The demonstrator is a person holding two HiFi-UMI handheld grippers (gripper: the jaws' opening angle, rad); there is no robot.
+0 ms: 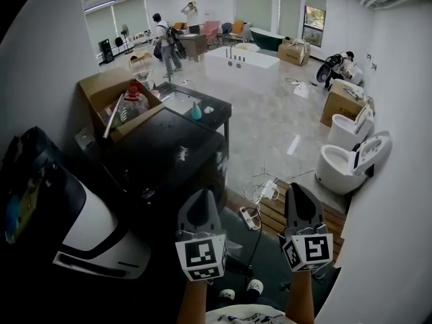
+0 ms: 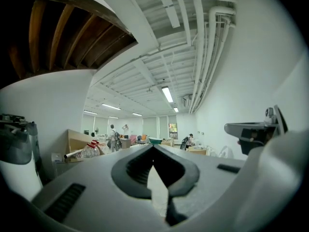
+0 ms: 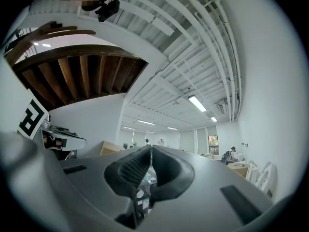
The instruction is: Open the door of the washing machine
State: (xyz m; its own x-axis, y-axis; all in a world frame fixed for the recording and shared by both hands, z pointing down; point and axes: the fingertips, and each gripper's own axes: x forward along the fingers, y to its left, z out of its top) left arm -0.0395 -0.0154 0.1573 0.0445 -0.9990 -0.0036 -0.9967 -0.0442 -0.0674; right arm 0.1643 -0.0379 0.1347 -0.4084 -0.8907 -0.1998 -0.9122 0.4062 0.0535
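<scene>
Now both tongs are being held clenched & empty: left gripper near front of washing machine, right gripper further right of it, w/o contact.

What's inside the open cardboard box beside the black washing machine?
A clear plastic bottle with a red top and a grey tube poke out of the cardboard box. Its walls hide anything lower down.
</scene>
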